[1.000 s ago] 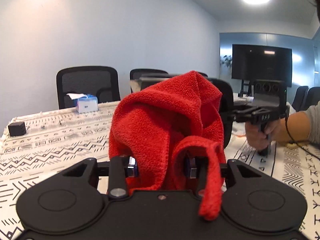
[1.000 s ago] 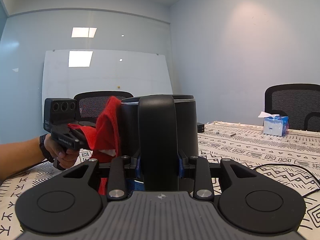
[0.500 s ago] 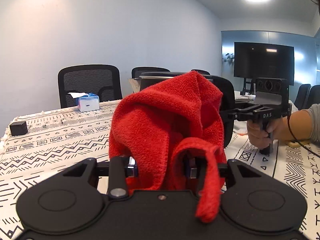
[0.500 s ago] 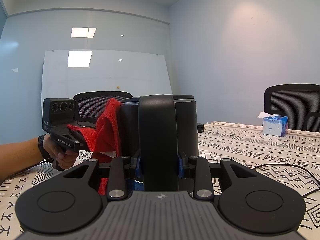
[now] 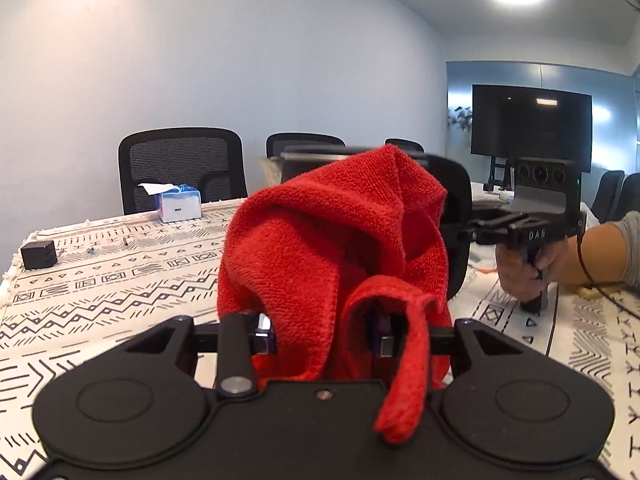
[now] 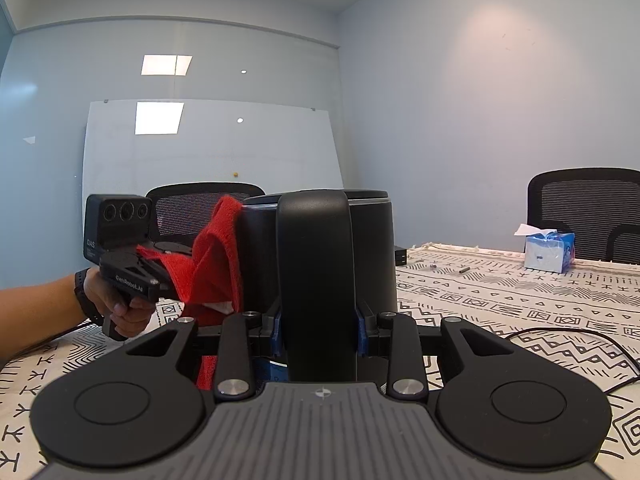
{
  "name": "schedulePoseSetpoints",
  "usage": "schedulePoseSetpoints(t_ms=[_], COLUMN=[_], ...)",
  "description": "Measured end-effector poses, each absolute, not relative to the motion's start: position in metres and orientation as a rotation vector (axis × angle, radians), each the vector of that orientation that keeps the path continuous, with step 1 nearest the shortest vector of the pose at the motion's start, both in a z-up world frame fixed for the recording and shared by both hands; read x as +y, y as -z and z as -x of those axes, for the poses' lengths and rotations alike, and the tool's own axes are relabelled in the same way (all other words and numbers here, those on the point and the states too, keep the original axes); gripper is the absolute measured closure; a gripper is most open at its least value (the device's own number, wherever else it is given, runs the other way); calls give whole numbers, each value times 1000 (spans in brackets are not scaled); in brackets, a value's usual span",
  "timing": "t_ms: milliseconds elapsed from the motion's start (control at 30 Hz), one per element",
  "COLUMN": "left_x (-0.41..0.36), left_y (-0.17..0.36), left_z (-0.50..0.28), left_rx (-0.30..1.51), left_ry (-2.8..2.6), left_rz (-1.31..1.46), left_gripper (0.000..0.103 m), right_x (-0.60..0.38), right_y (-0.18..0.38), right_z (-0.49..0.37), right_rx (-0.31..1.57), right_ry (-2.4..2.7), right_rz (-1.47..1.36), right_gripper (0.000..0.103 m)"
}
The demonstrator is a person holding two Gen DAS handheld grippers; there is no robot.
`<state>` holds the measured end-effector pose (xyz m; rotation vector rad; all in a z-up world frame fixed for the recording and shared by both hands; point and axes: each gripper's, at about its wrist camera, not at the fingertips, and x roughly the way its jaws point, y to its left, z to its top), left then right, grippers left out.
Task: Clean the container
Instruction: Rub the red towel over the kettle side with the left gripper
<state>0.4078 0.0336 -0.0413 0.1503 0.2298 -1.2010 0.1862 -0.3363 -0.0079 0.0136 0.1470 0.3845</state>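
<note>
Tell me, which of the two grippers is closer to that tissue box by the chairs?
Left, though neither is close. The left gripper, holding the red cloth, has the tissue box ahead across the table. The right gripper clamps the black container's handle, farther off.

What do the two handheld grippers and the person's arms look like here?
Both grippers are matte black with three-lens camera blocks. The left gripper reads "GenRobot.AI", with a black watch behind it. The right gripper reads "DAS", with a grey sleeve and black cable.

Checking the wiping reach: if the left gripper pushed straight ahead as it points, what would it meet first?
Likely the black container; the left gripper is shut on the red cloth bunched against its side.
</note>
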Motion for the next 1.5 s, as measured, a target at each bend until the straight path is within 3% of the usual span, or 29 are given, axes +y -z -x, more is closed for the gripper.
schedulePoseSetpoints(t_ms=[133,367,600,833,1500], left_x=[42,36,38,42,38], left_y=[32,55,31,56,15], left_z=[-405,-419,-428,-450,-452], left_rx=[166,287,217,273,211], left_ry=[1231,1232,1311,1369,1425], left_rz=[-100,-160,-177,-122,-223], left_gripper=[61,61,61,61,62], right_x=[-337,-338,-338,-338,-338], right_y=[8,8,9,9,8], right_z=[-188,-190,-189,-188,-187], right_rx=[147,147,147,148,147], right_ry=[-385,-386,-387,-385,-385], right_rz=[-14,-14,-17,-19,-19], right_gripper=[72,72,72,72,72])
